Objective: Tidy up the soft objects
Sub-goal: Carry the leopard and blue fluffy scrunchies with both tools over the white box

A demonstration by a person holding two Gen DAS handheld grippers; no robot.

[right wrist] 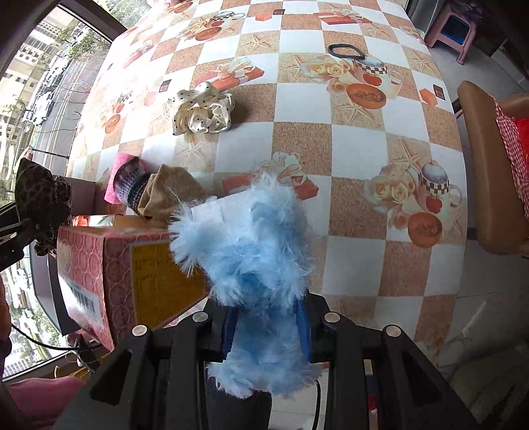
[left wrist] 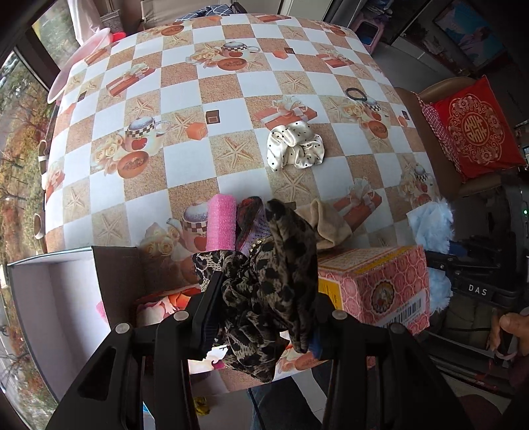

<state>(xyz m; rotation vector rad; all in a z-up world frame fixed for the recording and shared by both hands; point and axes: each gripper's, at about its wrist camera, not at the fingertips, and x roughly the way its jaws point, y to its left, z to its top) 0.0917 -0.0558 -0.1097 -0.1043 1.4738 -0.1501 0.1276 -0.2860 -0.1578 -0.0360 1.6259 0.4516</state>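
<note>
My left gripper [left wrist: 261, 311] is shut on a leopard-print scrunchie [left wrist: 271, 274], held above the near table edge. It shows again at the left in the right wrist view as the leopard-print scrunchie [right wrist: 43, 205]. My right gripper [right wrist: 267, 327] is shut on a fluffy light-blue scrunchie [right wrist: 251, 251], also lifted off the table. A cream polka-dot scrunchie [left wrist: 294, 145] [right wrist: 201, 109] lies on the checked tablecloth [left wrist: 205, 89]. A pink foam roller [left wrist: 221, 225], a knitted purple piece [left wrist: 251, 218] and a beige cloth [left wrist: 325, 220] lie beside a pink patterned box [left wrist: 377, 284].
A black hair tie [left wrist: 355, 93] [right wrist: 345, 51] lies further back on the table. A dark open cardboard box [left wrist: 115, 281] stands at the near left. A chair with a red cushion [left wrist: 476, 129] is to the right, and a pink stool [right wrist: 453, 28] stands beyond the table.
</note>
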